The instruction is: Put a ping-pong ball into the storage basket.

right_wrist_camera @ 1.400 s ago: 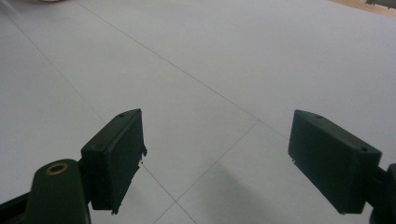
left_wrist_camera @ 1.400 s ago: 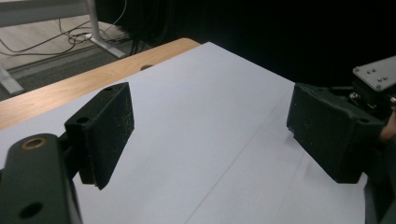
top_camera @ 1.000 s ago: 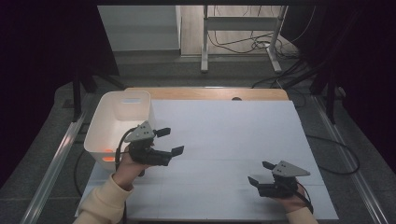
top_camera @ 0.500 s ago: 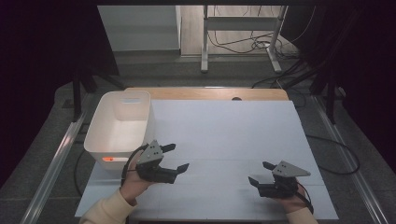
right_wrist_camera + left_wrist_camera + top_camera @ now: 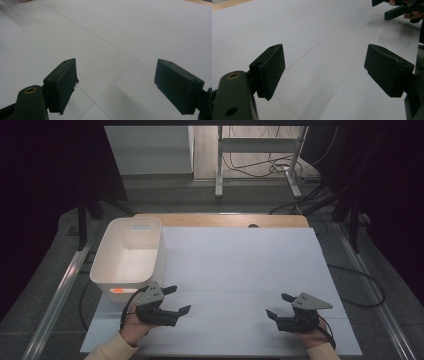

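The orange mark (image 5: 118,290) on the white bin's (image 5: 105,265) near wall is too small to identify.

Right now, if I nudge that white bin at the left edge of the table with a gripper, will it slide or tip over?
The white bin would probably slide rather than tip: it looks wide and low with a broad base. It seems empty and thin-walled, so likely light. Its far side is near the table edge, so a push that way might drop it.
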Motion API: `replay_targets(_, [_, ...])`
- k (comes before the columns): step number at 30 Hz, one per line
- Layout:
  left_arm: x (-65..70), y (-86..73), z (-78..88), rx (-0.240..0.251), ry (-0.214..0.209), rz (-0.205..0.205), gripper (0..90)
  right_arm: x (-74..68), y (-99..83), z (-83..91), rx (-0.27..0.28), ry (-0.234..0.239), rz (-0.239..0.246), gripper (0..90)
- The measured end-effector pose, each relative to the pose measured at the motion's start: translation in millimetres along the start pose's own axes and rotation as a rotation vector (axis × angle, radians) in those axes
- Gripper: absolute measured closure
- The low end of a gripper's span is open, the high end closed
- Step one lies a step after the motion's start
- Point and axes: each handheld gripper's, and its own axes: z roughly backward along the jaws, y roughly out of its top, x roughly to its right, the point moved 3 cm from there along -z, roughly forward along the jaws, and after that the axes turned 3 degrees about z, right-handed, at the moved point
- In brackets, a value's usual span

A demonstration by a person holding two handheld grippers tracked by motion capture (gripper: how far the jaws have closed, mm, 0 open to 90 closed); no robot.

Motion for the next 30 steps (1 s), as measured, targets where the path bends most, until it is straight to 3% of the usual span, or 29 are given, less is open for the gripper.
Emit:
replay_targets(7, [-8.9,-16.4,9.1,-0.007,0.031,0.028,17.9,-0.1,-0.3,0.2,0.002,0.006,-0.007,18.7])
replay_targets(12, [-11.7,-17.8,8.0,-0.006,0.032,0.037,17.9,-0.1,-0.2,0.4,0.005,0.012,-0.012,18.7])
replay_targets(30, [-8.4,-17.8,2.3,-0.026,0.029,0.01,17.8,-0.1,-0.4,-0.1,0.002,0.011,-0.005,18.6])
